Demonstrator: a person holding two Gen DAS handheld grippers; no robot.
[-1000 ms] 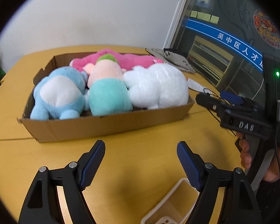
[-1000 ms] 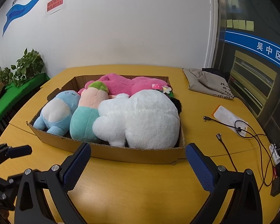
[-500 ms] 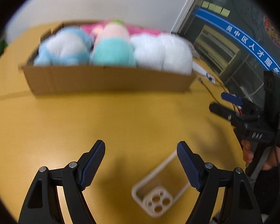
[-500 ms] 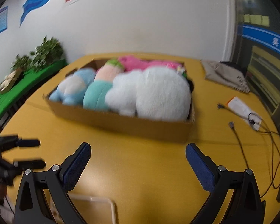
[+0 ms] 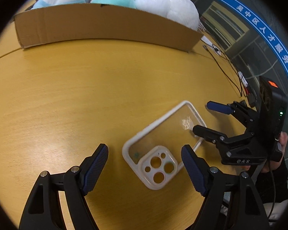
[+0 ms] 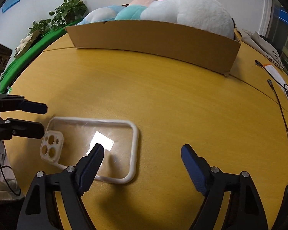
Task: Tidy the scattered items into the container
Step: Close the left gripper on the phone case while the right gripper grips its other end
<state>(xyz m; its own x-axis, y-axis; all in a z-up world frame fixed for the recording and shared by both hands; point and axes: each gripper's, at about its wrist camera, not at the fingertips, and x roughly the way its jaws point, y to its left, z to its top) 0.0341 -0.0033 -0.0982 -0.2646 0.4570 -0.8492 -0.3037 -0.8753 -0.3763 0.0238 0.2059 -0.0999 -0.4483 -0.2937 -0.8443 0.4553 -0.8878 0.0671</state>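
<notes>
Both tools, left (image 5: 144, 159) and right (image 6: 142, 160), hover spread wide over the phone case (image 5: 163, 143); next, one must pinch its rim and carry it to the box (image 5: 105, 26).

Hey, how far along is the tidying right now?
Mostly done: the plush toys already fill the cardboard box. In hand: nothing; the left gripper and right gripper hang open at the clear phone case. Left: the case lies flat on the table, ungrasped and unboxed.
</notes>
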